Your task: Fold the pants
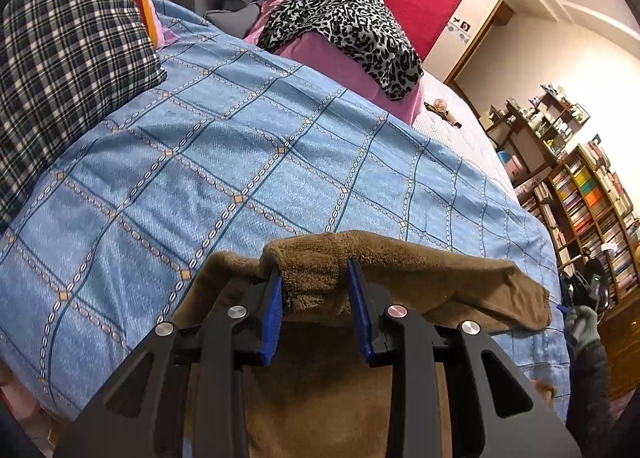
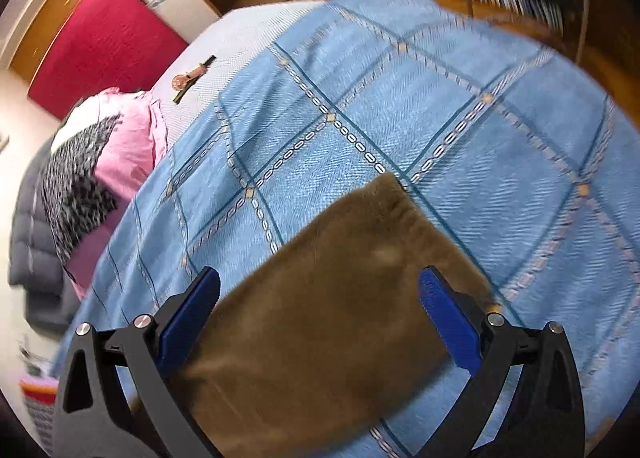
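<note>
Brown fleece pants [image 1: 400,270] lie on the blue patterned bedspread [image 1: 240,145]. My left gripper [image 1: 316,270] is shut on a bunched edge of the pants, with the fabric pinched between its blue pads [image 1: 276,298]. In the right wrist view a leg end of the pants [image 2: 340,298] stretches across the bedspread [image 2: 440,117]. My right gripper [image 2: 320,290] is open, one blue finger on each side of the fabric and above it. The right gripper also shows far right in the left wrist view [image 1: 588,290], held by a gloved hand.
A plaid pillow [image 1: 68,69] lies at the back left. A pink quilt with a leopard-print cloth [image 1: 352,25] lies at the head of the bed. A small ornament [image 2: 192,75] rests on the white sheet. Bookshelves [image 1: 588,193] stand beyond the bed's right edge.
</note>
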Tool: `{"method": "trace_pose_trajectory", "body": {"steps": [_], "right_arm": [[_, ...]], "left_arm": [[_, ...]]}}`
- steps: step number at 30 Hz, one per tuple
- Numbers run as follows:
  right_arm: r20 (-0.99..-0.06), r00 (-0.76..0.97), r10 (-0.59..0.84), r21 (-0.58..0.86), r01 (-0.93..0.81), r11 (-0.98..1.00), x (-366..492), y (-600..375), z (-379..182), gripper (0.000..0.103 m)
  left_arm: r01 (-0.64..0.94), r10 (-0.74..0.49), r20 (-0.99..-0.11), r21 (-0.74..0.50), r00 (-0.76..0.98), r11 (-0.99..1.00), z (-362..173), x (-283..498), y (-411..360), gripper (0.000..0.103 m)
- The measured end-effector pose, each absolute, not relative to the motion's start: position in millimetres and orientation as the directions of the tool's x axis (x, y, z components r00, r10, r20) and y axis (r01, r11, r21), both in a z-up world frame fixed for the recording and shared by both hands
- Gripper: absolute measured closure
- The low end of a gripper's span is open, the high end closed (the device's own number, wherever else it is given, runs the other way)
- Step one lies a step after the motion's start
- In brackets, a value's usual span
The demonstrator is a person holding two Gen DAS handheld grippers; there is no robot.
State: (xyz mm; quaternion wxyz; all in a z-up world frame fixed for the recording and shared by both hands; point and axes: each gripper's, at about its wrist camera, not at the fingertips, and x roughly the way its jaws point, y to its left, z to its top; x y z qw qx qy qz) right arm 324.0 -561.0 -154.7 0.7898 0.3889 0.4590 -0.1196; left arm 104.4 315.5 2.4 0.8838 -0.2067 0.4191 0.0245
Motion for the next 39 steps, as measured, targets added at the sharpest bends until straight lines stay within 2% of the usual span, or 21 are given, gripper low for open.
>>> {"method": "trace_pose_trajectory", "body": {"steps": [4,11,16,19,21,22,24,26,30,35,39], "right_arm": [[-0.831,0.514,0.214,0.527,0.602,0.599,346,-571,-182,0.012],[-0.886,0.433,0.168,0.450,0.713,0.537,365,-578,-210,0.012],[-0.916,0.386,0.105,0.372,0.724,0.582,372,-567,-209,0.012],[-0.940,0.338,0.049,0.294,0.728,0.619,372,-559,-209,0.029],[-0.953,0.303,0.014,0.243,0.733,0.636,370,-559,-210,0.051],[-0.958,0.286,-0.004,0.217,0.735,0.642,368,-558,-209,0.058],[-0.958,0.285,-0.014,0.208,0.732,0.649,361,-560,-207,0.077],[-0.951,0.309,-0.012,0.228,0.726,0.648,351,-563,-201,0.088],[-0.923,0.385,-0.017,0.282,0.705,0.651,317,-569,-169,0.093],[-0.889,0.458,-0.013,0.347,0.690,0.635,271,-584,-127,0.093],[-0.860,0.510,-0.020,0.392,0.684,0.615,204,-591,-97,0.093]], "left_arm": [[-0.247,-0.112,-0.750,-0.350,0.652,0.904,2,91,317,0.073],[-0.262,-0.128,-0.670,-0.449,0.732,0.854,-5,54,337,0.073],[-0.238,-0.140,-0.625,-0.482,0.768,0.844,-9,41,349,0.073],[-0.229,-0.153,-0.617,-0.494,0.772,0.838,-13,38,353,0.073],[-0.226,-0.160,-0.615,-0.501,0.772,0.835,-15,37,356,0.073],[-0.225,-0.163,-0.612,-0.506,0.774,0.833,-15,37,358,0.073],[-0.224,-0.169,-0.606,-0.518,0.777,0.825,-16,36,362,0.073],[-0.221,-0.175,-0.601,-0.527,0.780,0.821,-16,38,364,0.073],[-0.200,-0.189,-0.588,-0.532,0.786,0.823,-11,49,369,0.073],[-0.154,-0.232,-0.549,-0.568,0.803,0.809,-5,60,380,0.073],[-0.122,-0.259,-0.518,-0.591,0.815,0.797,-1,57,386,0.073]]}}
